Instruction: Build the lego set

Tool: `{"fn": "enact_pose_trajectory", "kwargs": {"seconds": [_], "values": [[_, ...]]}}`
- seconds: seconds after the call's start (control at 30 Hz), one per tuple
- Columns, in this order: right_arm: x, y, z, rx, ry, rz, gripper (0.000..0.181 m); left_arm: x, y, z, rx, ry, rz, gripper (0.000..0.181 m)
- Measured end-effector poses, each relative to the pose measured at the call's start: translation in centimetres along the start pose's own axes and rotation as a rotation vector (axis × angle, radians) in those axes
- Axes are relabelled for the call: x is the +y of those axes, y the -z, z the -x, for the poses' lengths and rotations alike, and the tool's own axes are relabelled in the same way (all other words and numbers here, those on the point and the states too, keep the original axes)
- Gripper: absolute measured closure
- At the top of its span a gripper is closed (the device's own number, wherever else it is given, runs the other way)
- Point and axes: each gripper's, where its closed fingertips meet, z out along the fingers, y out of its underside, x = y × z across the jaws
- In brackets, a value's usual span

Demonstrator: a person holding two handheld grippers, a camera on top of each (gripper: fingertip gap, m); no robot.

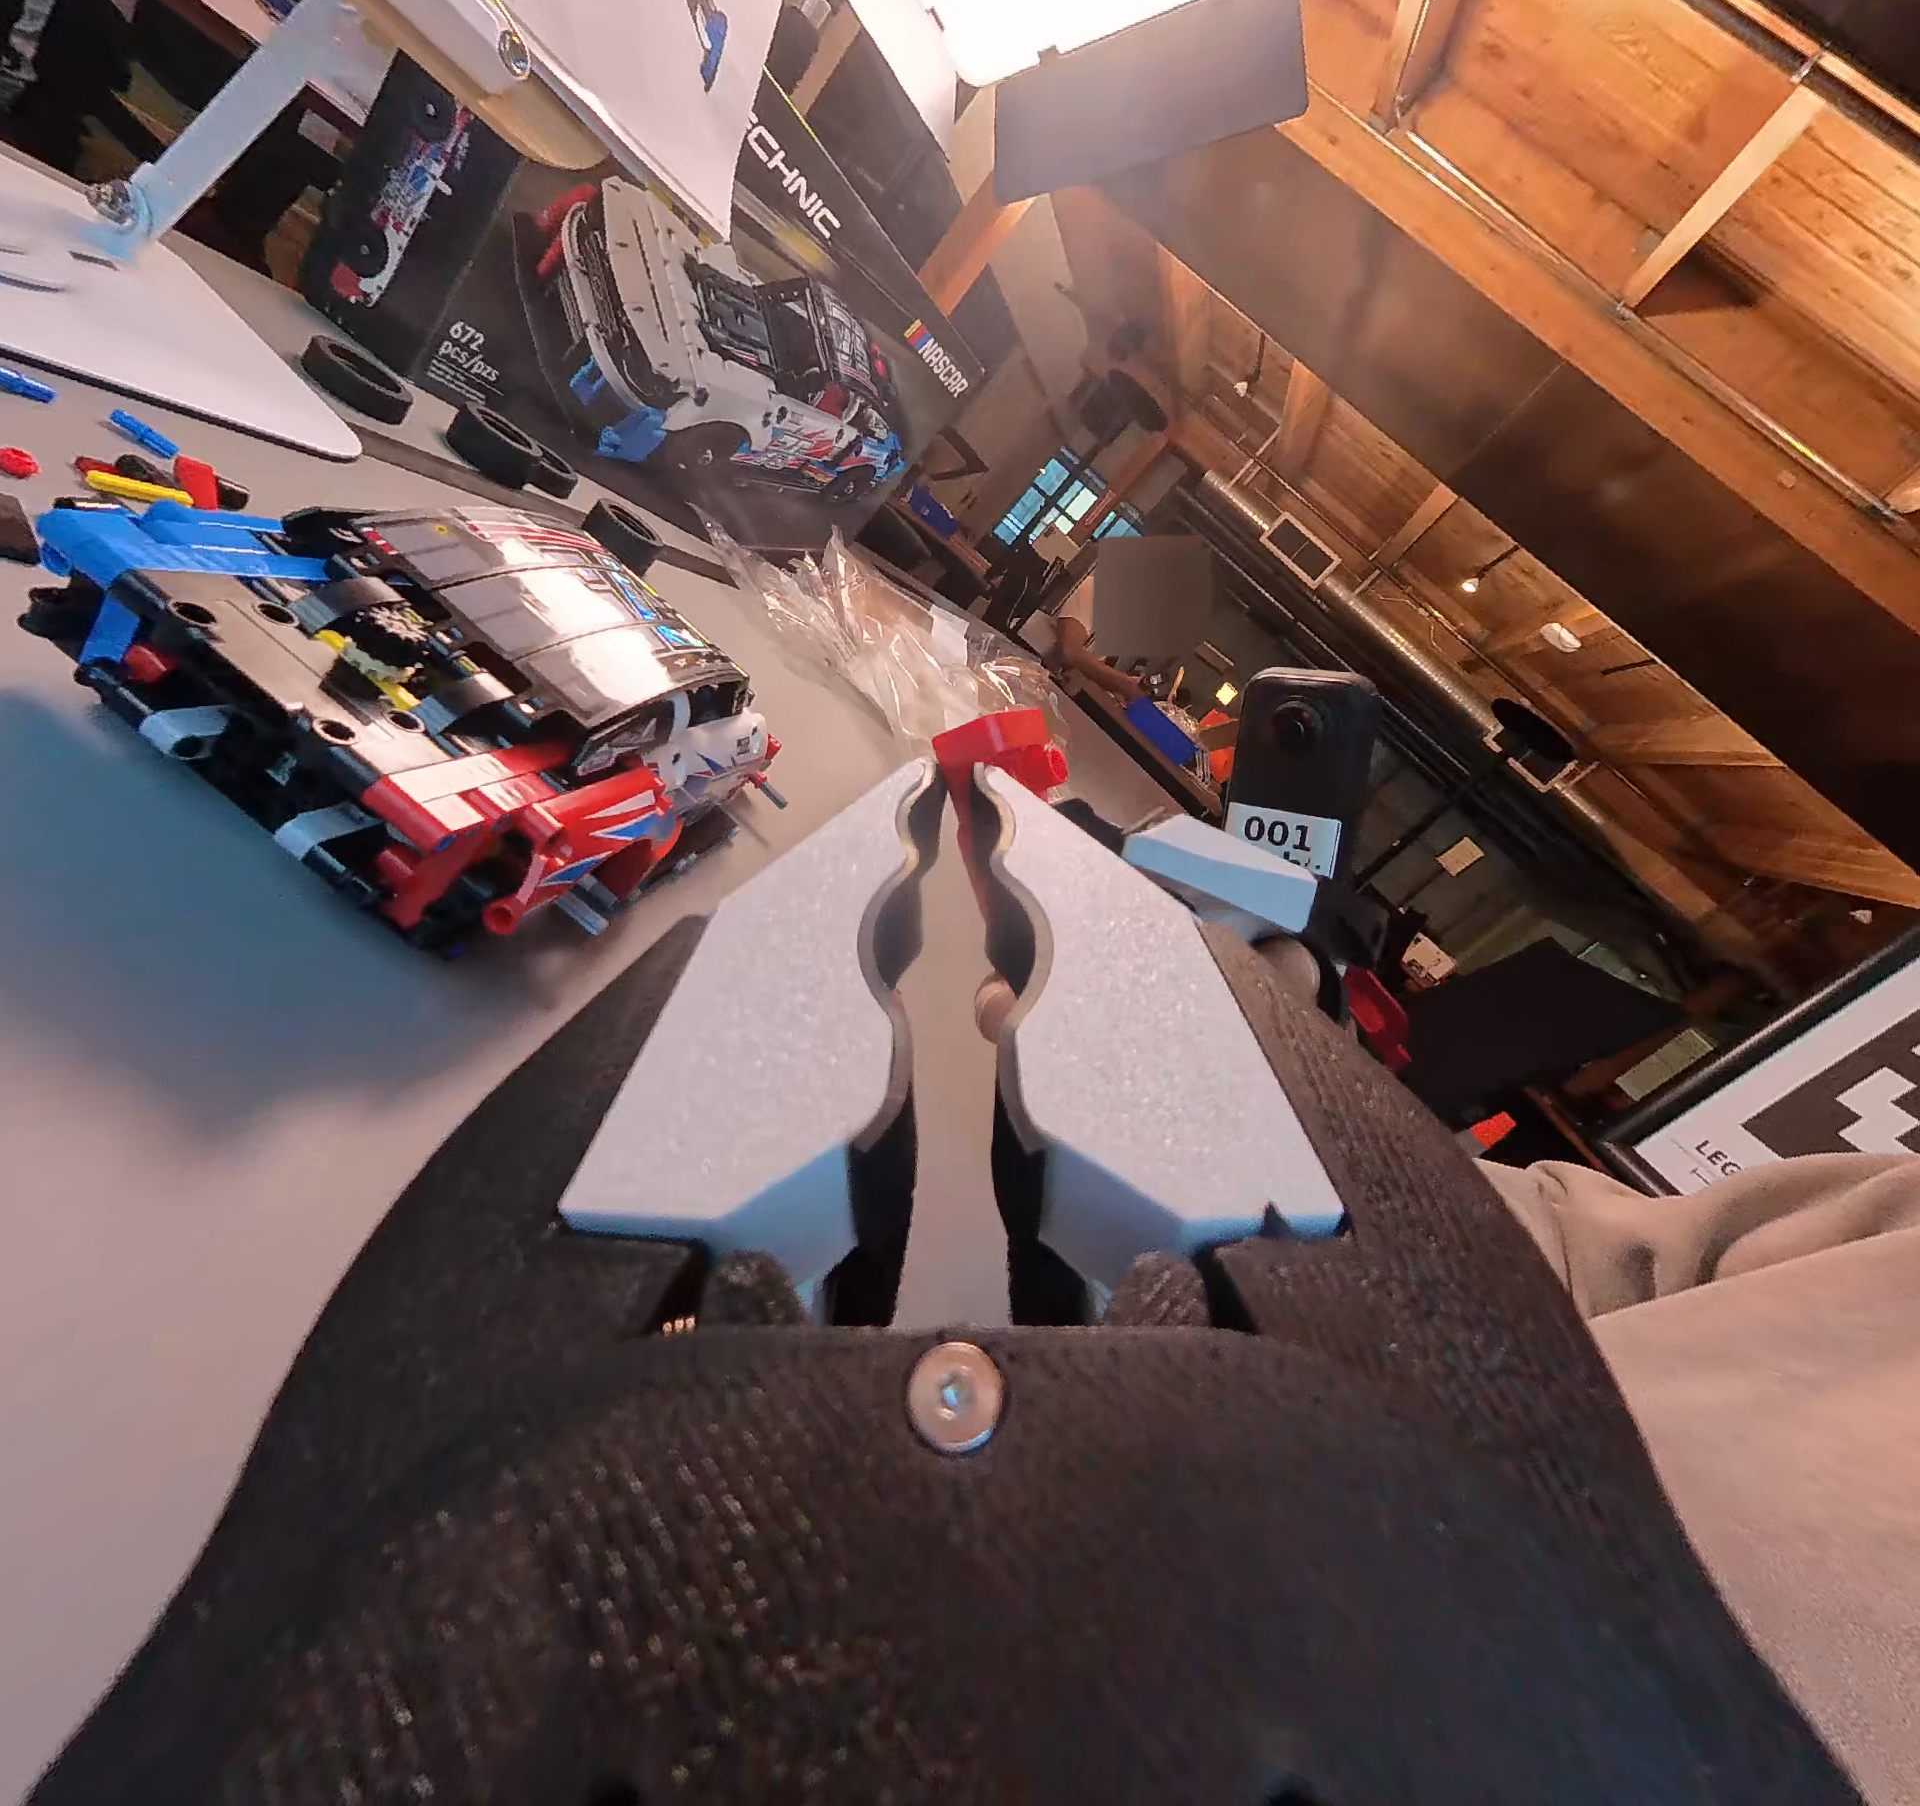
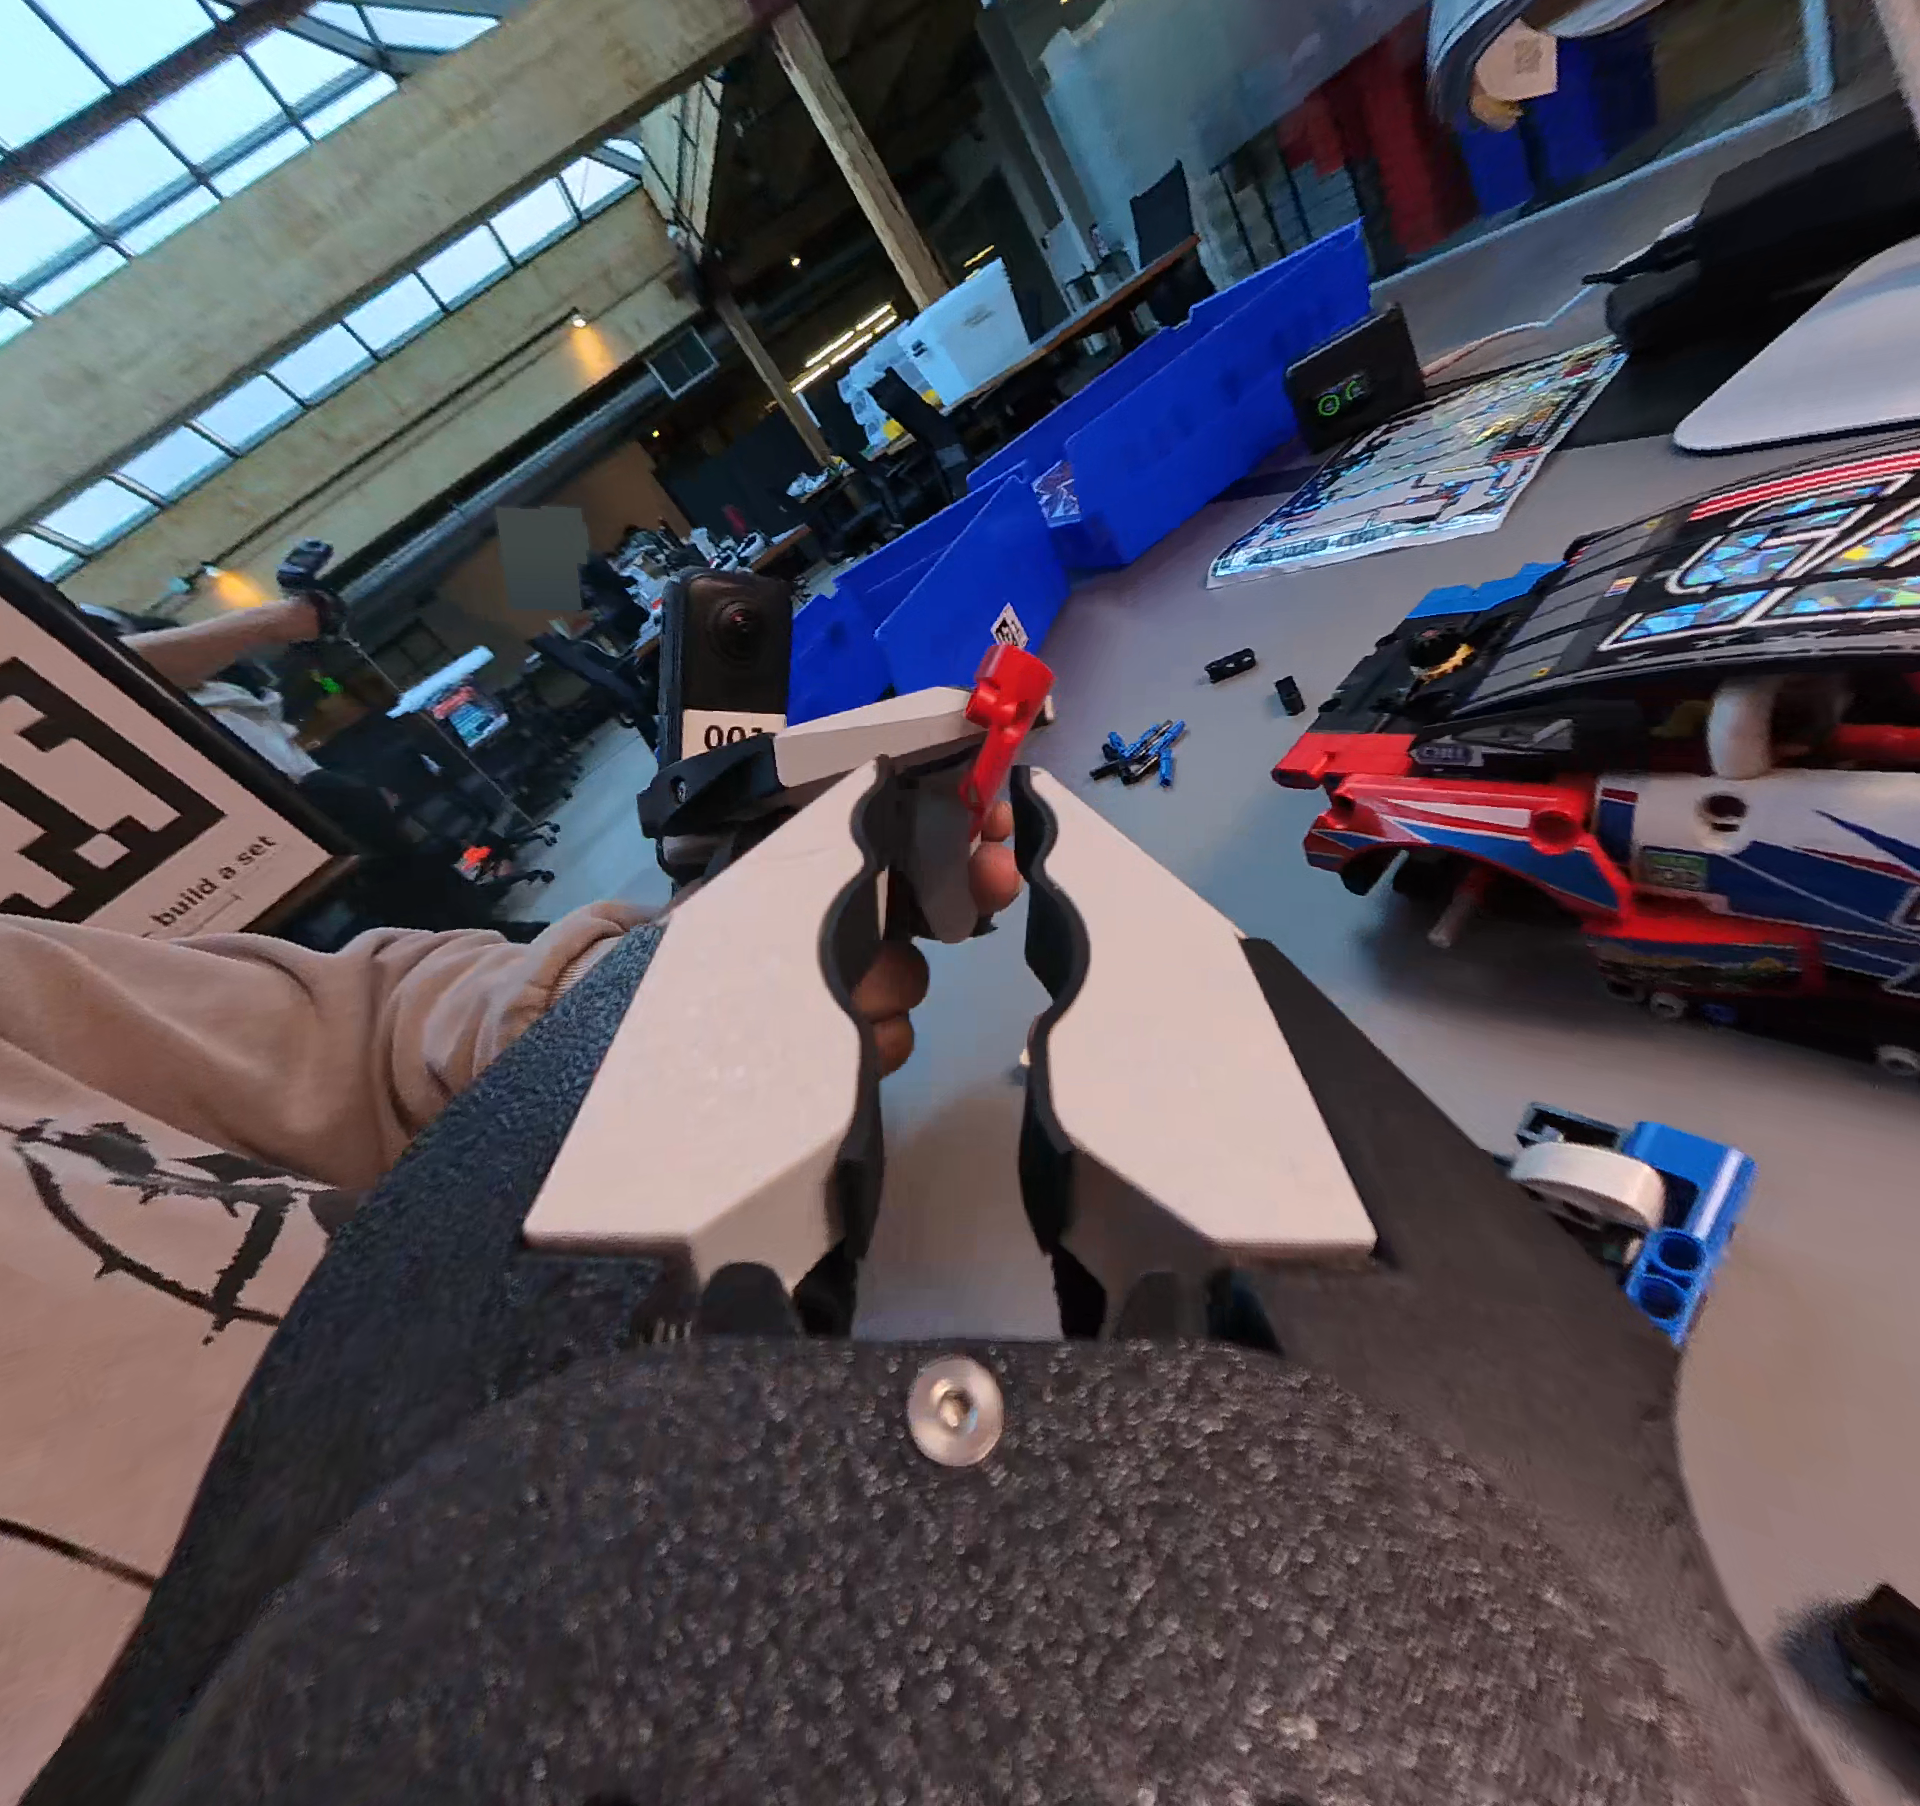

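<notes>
The left tongs (image 1: 951, 780) are clenched on a small red plastic Lego piece with a knobbed head and a thin tail (image 1: 992, 743). They hold it in the air above the near edge of the grey bench (image 1: 208, 1029). The head stands proud of the tips and the tail runs down between the fingers. The right tongs (image 2: 954, 777) meet it head-on with their jaws released. The red tail hangs in the gap between them, and I cannot tell whether it touches either finger.

The piece looks light, stiff and smooth, so a pinch on the thin tail could let it swivel or slip. A hold across the thicker head would likely be steadier. The pin end should be left bare for mating.

Just beyond, near the right edge, lies a small blue, white and black sub-assembly (image 2: 1631, 1216). Further in rests the half-built red, white, blue and black model race car (image 1: 416, 717). It is rigid as a whole, though its panels and stickered roof would probably pop off under a squeeze, so it is best steadied low on the chassis. Loose blue and black pins (image 2: 1138, 754) are scattered past its nose. Black rubber tyres (image 1: 353, 380) and crumpled clear plastic bags (image 1: 862, 613) come next. The dark printed set box (image 1: 675, 333) stands along the far edge.
</notes>
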Motion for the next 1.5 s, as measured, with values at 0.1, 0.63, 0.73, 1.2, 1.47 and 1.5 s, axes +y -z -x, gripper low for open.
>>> {"fn": "enact_pose_trajectory", "kwargs": {"seconds": [0.1,0.63,0.73,1.2,1.47,1.5], "values": [[1.1,-0.6,-0.8,0.045,0.000,0.048,0.164,0.4,-0.2,-0.3,0.017,0.008,0.012,0.180],[8.6,6.5,-1.9,-0.053,0.443,1.083,0.176,9.7,2.0,-1.2,0.163,-0.563,0.706,0.140],[9.2,6.1,-1.3,-0.104,0.491,1.142,0.176,11.2,2.4,-1.0,0.165,-0.622,0.768,0.160],[0.4,1.5,-0.2,-0.121,0.362,0.373,0.174,2.5,1.0,-1.9,0.192,-0.087,0.277,0.167],[-0.1,1.3,-0.7,-0.123,0.269,0.213,0.175,2.4,0.6,-1.5,0.200,0.031,0.220,0.168],[-0.1,1.4,-0.7,-0.128,0.258,0.208,0.175,2.5,0.6,-1.5,0.200,0.021,0.228,0.167]]}}
